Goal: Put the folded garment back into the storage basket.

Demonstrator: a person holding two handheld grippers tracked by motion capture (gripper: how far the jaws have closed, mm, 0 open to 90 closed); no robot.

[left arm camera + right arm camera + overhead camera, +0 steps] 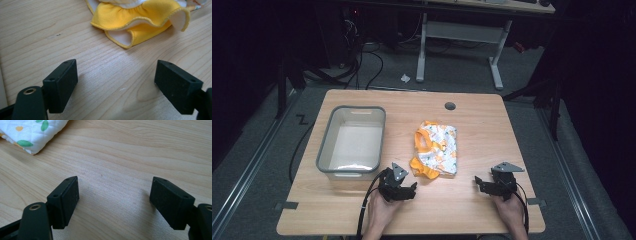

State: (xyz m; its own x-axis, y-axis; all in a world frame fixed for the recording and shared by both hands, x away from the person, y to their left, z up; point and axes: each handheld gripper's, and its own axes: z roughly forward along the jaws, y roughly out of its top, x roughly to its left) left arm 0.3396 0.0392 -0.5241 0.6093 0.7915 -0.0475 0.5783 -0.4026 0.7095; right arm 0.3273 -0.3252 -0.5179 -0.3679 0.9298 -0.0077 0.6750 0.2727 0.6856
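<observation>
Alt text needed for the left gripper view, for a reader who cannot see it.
The left hand-held gripper stands open over a light wooden table, with only bare wood between its two black jaws. Just beyond them lies the ruffled yellow hem of a folded yellow-and-white cloth garment, untouched.

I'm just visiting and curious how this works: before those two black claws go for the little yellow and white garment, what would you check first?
1. Left gripper open, nothing between its jaws: ok.
2. Right gripper open and holding nothing: ok.
3. Garment lying free on the table, not caught on anything: ok.
4. Yellow ruffled edge close ahead of the left gripper, with bare wood between: ok.
5. Grey bin beside the garment has room inside, if that is where it goes: ok.
6. How many layers the folded garment has, so a pinch takes them all: cannot tell.
</observation>
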